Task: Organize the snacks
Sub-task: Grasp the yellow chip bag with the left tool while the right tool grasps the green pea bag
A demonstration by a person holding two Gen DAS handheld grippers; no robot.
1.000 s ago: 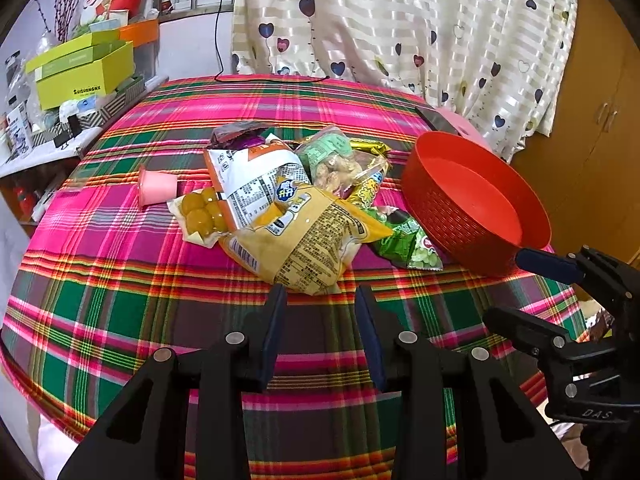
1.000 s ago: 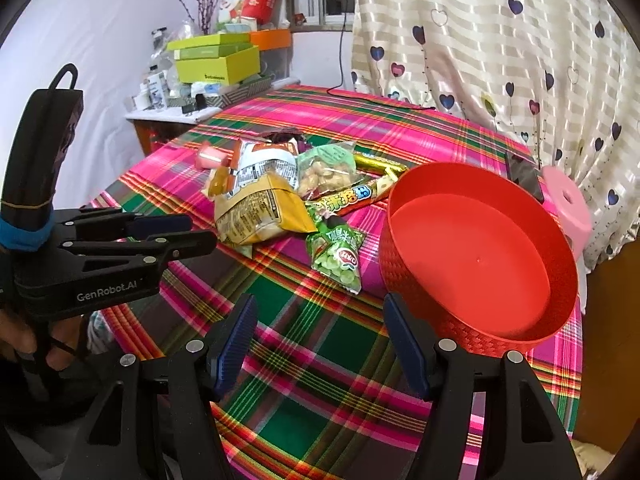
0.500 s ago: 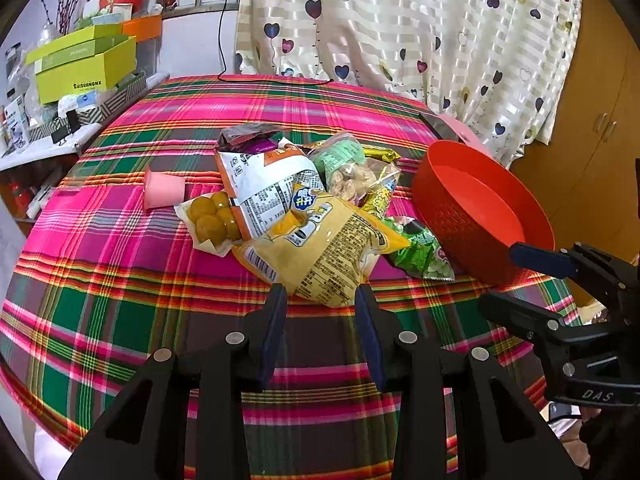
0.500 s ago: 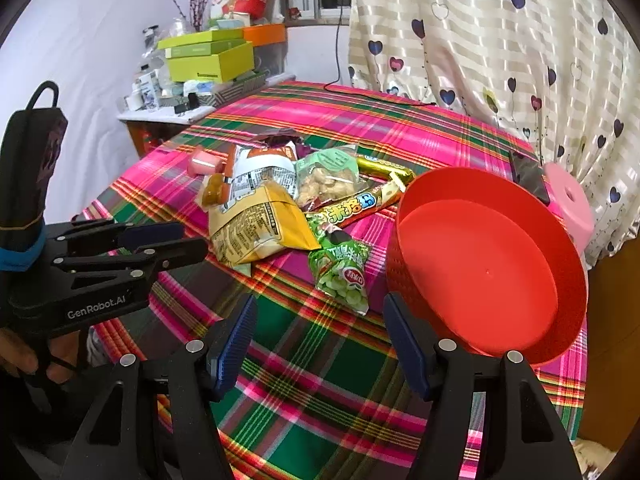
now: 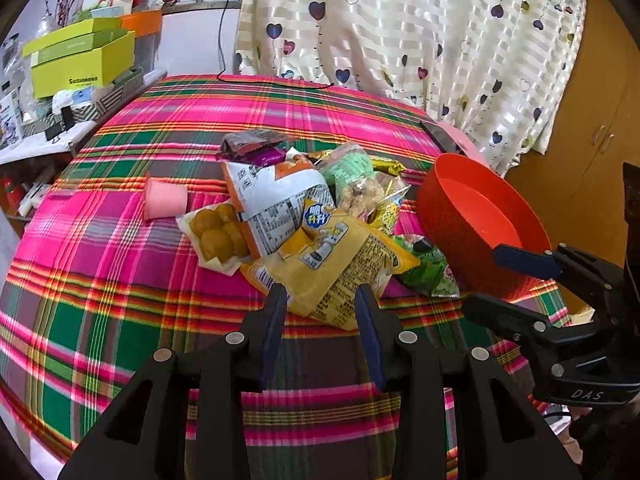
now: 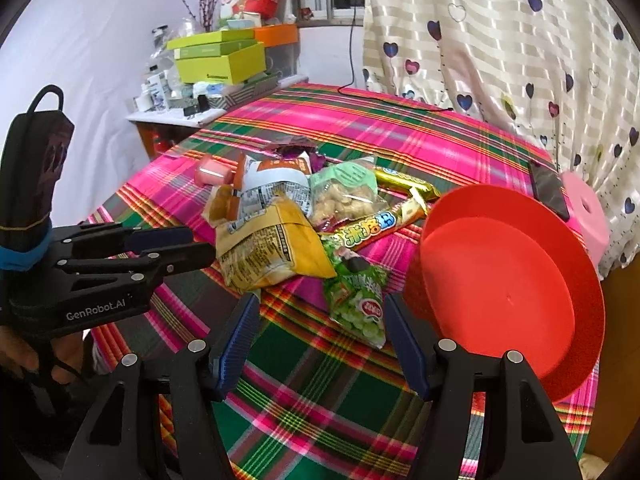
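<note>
round table (image 5: 120, 280) under pink and green plaid cloth, filling most of both views. red bowl (image 5: 444, 224) at its right side, tilted, empty, nothing sorted into it yet. heap of snacks in the middle, just left of the bowl.

on top and nearest, a yellow bag (image 5: 340, 256), puffy, overlapping a white bag (image 5: 276, 204). beside them a clear pack of round cakes (image 5: 214, 232), a see-through nut bag (image 5: 360, 188), a long candy bar (image 6: 372, 228), and a green pea bag (image 6: 360, 300) lying close against the bowl's wall. a pink cup (image 5: 164, 200) on its side, a little apart at the left.

left tongs (image 5: 320, 296) narrow but parted, holding nothing, hovering with the yellow bag's near corner seen between the tips. right tongs (image 6: 320, 304) wide apart, empty, aimed at the cloth just short of the pea bag.

likely step: first pick from the heap. best done so:
- take the top bag first, to avoid dragging the ones under it.
- pinch a sealed edge or corner, not the puffed middle; slippery film, likely crushable contents.
- widen the left tongs a touch before lowering over the corner.
- lift straight up, then carry over the rim and let go low inside.
- keep the two tongs apart; close quarters near the bowl.
</note>
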